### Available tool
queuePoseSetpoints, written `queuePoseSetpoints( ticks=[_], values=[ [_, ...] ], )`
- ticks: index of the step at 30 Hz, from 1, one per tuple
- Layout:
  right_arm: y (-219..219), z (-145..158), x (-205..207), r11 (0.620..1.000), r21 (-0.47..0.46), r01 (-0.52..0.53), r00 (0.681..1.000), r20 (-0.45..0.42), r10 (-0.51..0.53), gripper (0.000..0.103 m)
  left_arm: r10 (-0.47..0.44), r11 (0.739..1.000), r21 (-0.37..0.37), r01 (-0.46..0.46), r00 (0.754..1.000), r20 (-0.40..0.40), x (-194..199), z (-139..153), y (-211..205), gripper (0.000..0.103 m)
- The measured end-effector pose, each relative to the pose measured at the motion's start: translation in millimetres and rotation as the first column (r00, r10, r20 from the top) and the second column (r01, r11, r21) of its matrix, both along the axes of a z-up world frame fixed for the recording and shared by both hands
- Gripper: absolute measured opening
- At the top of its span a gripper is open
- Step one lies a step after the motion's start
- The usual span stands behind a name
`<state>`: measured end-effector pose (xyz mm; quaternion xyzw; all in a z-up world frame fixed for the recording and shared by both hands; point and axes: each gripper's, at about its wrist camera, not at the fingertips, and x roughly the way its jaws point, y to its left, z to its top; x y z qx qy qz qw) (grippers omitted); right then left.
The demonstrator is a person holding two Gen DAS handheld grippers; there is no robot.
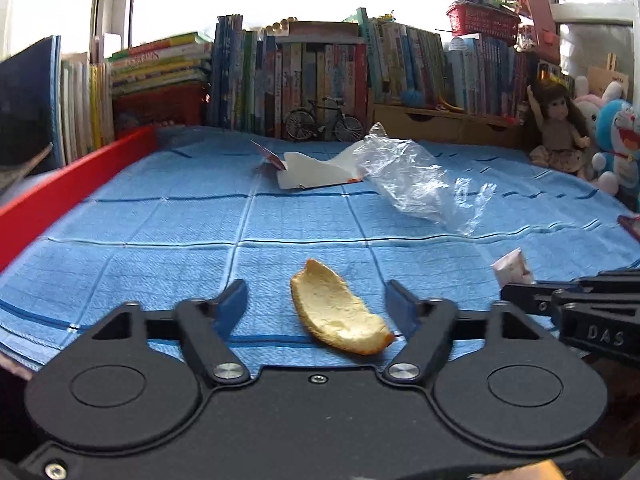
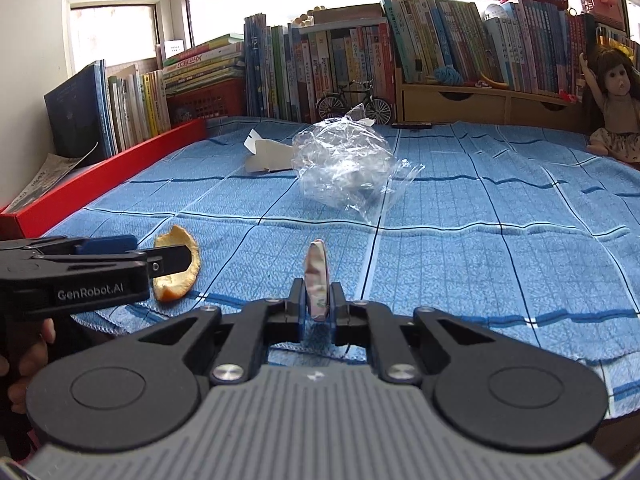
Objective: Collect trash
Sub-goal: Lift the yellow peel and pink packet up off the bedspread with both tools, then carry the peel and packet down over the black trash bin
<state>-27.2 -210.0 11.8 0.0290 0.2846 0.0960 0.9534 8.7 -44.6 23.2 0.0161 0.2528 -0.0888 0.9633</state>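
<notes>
peel [image 1: 340,312] before bag [image 1: 416,184] — on cloth [image 1: 160,240]

Curved orange peel [image 1: 340,312] on cloth

the surface [image 2: 480,240] is covered in blue woven cloth, rough and matt, with a waffle-like texture. the orange peel [image 1: 340,312] shows its pale, pithy inside, dull and grainy. the plastic bag [image 2: 344,164] is clear, thin film, crinkled and glossy. the flattened carton [image 1: 312,176] is smooth white cardboard. the left claw [image 1: 318,300] is matt black plastic with blue pads and shiny metal screws; the right claw [image 2: 318,300] is the same, with a ribbed grey top. the folded wrapper [image 2: 318,280] looks like printed paper, slightly creased. the red edge [image 1: 72,184] is smooth and faintly glossy.
</notes>
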Motion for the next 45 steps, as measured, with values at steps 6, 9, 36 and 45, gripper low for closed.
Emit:
queuePoseSetpoints(
  ticks=[6, 9, 36, 45],
  values=[
    [3, -3, 1, 1.000, -0.006, -0.007, 1.000, -0.006, 0.007, 0.016, -0.046, 0.999, -0.029, 0.044, 0.996, -0.076, 14, -9, -6, 0.058],
    [5, -3, 1, 1.000, -0.011, -0.012, 1.000, -0.006, 0.012, 0.016, -0.032, 0.999, -0.023, 0.031, 0.998, -0.059, 14, -5, -7, 0.041],
    [38, -29, -110, 0.973, 0.088, -0.214, 0.965, -0.135, 0.224, 0.016, -0.050, 0.996, -0.090, 0.025, 0.956, -0.288, -155, -38, 71, 0.032],
    [67, -133, -104, 0.981, 0.092, -0.172, 0.897, -0.397, 0.195, 0.016, 0.033, 0.998, -0.023, -0.058, 0.804, -0.593, -136, -158, 71, 0.033]
  ],
)
